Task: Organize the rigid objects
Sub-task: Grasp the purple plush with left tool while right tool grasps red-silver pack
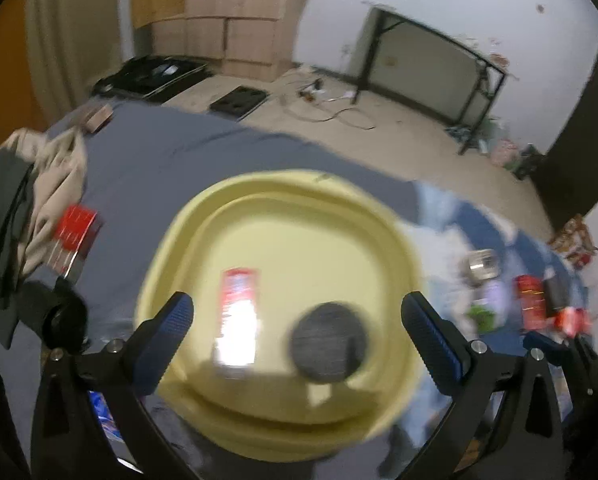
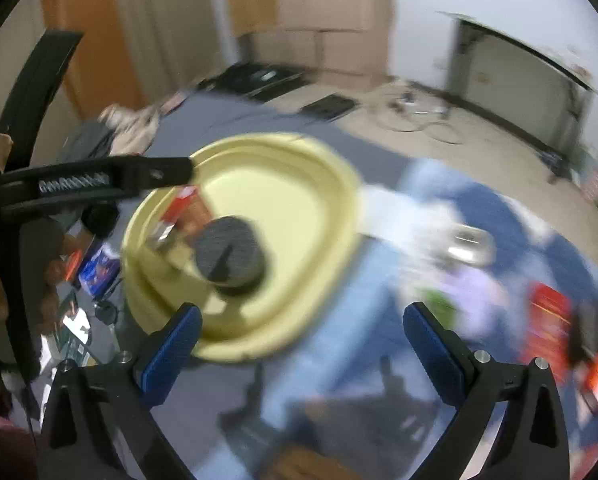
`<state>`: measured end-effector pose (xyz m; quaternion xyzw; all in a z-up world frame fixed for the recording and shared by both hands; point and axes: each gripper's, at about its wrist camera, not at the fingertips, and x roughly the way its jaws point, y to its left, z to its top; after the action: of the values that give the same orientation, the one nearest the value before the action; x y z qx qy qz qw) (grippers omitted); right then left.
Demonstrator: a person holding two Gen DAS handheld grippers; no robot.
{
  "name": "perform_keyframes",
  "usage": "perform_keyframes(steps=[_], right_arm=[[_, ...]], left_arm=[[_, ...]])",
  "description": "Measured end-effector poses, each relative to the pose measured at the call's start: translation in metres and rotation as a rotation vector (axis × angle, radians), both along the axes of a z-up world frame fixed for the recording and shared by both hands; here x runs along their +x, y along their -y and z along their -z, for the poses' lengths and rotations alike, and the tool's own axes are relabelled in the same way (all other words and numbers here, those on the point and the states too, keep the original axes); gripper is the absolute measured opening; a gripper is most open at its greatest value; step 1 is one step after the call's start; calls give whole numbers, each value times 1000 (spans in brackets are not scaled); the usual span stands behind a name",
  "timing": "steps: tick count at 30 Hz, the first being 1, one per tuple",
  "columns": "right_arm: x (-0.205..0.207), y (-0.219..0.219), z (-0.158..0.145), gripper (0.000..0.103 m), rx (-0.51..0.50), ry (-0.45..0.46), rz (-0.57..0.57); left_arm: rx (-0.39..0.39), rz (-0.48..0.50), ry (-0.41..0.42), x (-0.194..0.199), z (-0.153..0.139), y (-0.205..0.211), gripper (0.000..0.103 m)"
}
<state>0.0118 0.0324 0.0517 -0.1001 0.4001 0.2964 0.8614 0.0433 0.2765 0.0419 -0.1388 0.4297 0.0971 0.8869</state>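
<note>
A grey sheet [image 1: 187, 160] covers the bed, with a blue-and-white cloth [image 2: 379, 280] beside it; beyond lie a beige floor [image 1: 419, 140] and a black-framed table [image 1: 431, 64] against the wall. A yellow basin [image 1: 379, 220] holds a red box [image 1: 239, 292] and a dark disc [image 1: 329, 342]. The left tool [image 1: 297, 322] hangs released above it, the right tool [image 2: 302, 334] released beside its rim.

Smooth yellow plastic basin [image 1: 275, 412] on matt grey cloth [image 1: 171, 160].
</note>
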Motion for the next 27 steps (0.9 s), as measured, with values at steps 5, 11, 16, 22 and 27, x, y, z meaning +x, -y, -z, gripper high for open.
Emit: perform_keyframes(steps=[5,11,16,22,27], right_arm=[[-19,130,-45,103,23,52,189],[-59,266,-58,103,7,98,404],[-76,310,-12,103,12,3,488],[-44,313,42,103,-96,-122,449],[-13,315,59,103,-158,-135,477]], left_arm=[[16,95,46,6,-50,70,103],[-23,159,69,-10,-52,159,103],[60,245,7,0,-20,215,103],[98,267,-13,23,-1,228,103],[134,268,-80,52,32,225,103]])
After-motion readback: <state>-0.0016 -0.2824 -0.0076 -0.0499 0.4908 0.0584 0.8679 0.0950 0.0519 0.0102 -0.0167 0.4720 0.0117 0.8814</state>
